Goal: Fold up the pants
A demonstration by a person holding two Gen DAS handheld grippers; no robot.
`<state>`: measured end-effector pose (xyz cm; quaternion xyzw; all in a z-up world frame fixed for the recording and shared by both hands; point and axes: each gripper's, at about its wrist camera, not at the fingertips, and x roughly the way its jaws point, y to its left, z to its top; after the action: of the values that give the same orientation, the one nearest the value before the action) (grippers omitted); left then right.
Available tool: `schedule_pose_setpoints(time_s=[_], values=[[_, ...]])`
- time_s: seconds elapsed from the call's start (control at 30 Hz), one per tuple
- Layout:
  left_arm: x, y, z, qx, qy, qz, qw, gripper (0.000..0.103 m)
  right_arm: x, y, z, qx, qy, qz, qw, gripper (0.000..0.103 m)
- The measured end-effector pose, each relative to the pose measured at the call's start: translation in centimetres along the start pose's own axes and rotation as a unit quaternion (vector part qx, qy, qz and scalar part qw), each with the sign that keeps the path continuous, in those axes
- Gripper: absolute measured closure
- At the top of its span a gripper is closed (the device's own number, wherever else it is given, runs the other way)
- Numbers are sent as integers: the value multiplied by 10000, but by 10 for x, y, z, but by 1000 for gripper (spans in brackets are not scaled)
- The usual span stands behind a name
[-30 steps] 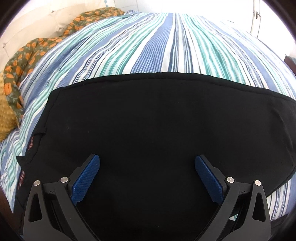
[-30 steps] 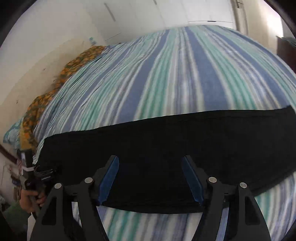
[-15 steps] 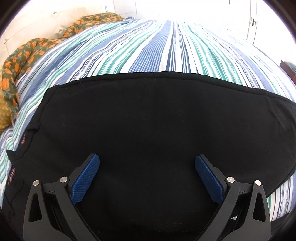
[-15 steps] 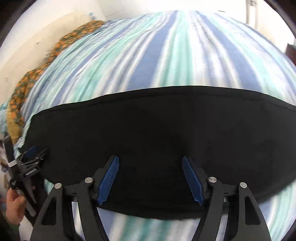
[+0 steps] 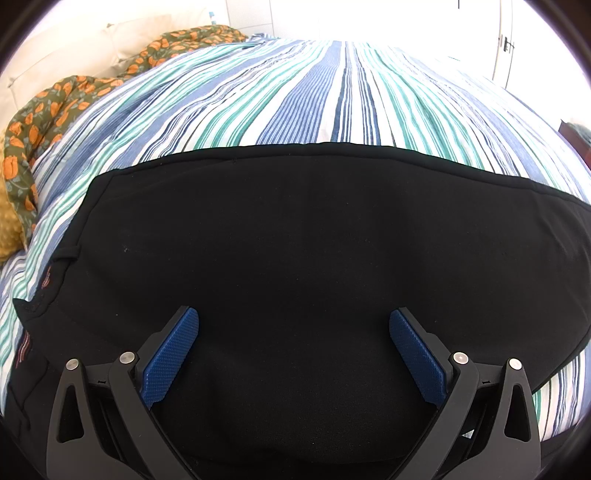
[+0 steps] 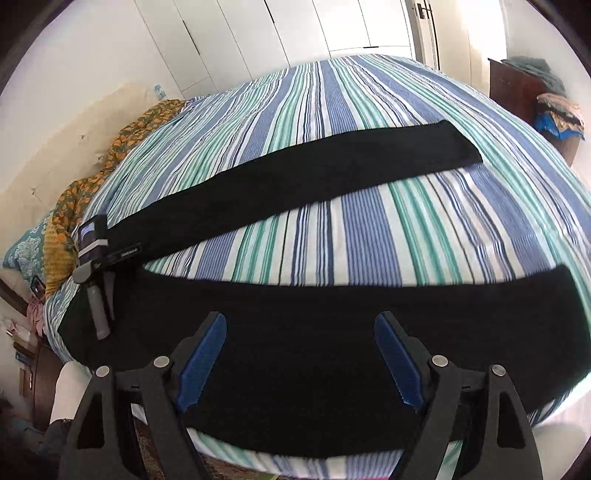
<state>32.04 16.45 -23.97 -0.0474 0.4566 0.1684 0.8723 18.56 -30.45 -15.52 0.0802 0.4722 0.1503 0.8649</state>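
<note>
The black pants (image 6: 332,354) lie flat on the striped bedspread (image 6: 369,240), waist toward the left, their two legs spread apart toward the right.

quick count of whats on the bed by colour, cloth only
black: 1, pants spread flat with legs apart
striped blue, green and white: 1, cover
green with orange flowers: 1, blanket bunched along the far left edge
yellow: 1, cloth beside the blanket
total: 4

White wardrobe doors (image 6: 332,26), striped bed (image 6: 332,96), bright daylight
</note>
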Motion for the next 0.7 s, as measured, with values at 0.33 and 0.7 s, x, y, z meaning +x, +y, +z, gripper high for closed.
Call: schedule_pose_setpoints(time_s=[0.33, 0.7], values=[[0, 0, 0, 1, 1, 0, 10000, 1, -14, 24, -40, -77, -32, 241, 9997, 21], [0, 0, 0, 0, 1, 1, 10000, 1, -12, 54, -43, -400, -82, 405, 9983, 21]])
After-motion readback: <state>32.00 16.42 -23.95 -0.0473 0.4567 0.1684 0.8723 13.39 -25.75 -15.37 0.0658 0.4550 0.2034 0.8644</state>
